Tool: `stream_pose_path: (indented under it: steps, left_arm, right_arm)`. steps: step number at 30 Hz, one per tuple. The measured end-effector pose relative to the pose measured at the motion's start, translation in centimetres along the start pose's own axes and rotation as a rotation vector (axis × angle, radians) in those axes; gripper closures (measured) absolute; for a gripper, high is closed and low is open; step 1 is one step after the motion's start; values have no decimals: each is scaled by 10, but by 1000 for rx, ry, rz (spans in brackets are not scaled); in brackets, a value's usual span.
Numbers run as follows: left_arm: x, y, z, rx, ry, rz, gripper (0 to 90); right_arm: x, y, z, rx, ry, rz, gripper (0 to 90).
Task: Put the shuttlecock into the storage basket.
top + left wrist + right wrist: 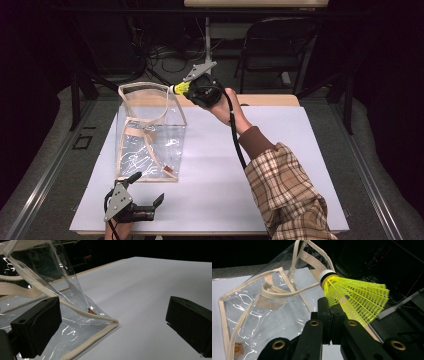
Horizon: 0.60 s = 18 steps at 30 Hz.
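Note:
A clear plastic tote bag (150, 135) with beige trim and handles stands upright on the white tabletop (260, 150), left of centre. My right gripper (187, 89) hovers at the bag's top right rim, shut on a yellow shuttlecock (180, 88). In the right gripper view the shuttlecock (354, 300) has its white cork toward the bag's open mouth (274, 290), and its mesh skirt is pinched by the right gripper (334, 312). My left gripper (146, 188) rests low near the front edge, open. The bag's bottom corner (110, 323) lies between the wide-apart jaws of the left gripper (113, 322).
A plaid-sleeved forearm (285, 190) crosses the right half of the table. A black folding chair (280, 40) and floor cables (165, 52) lie beyond the far edge. Grey floor borders the table on both sides.

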State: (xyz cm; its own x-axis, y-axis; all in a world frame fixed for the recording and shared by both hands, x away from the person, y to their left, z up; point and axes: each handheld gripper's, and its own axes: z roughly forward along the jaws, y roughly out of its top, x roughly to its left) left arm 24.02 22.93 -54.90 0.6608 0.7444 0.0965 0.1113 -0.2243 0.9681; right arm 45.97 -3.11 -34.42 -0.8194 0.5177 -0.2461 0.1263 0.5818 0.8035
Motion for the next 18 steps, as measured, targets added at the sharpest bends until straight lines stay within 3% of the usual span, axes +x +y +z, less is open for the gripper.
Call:
stream_pose_path:
  steps: [18]
  left_arm:
    - [0, 0, 0, 0, 1, -1, 1]
  right_arm:
    - [5, 15, 6, -6, -2, -22, 896]
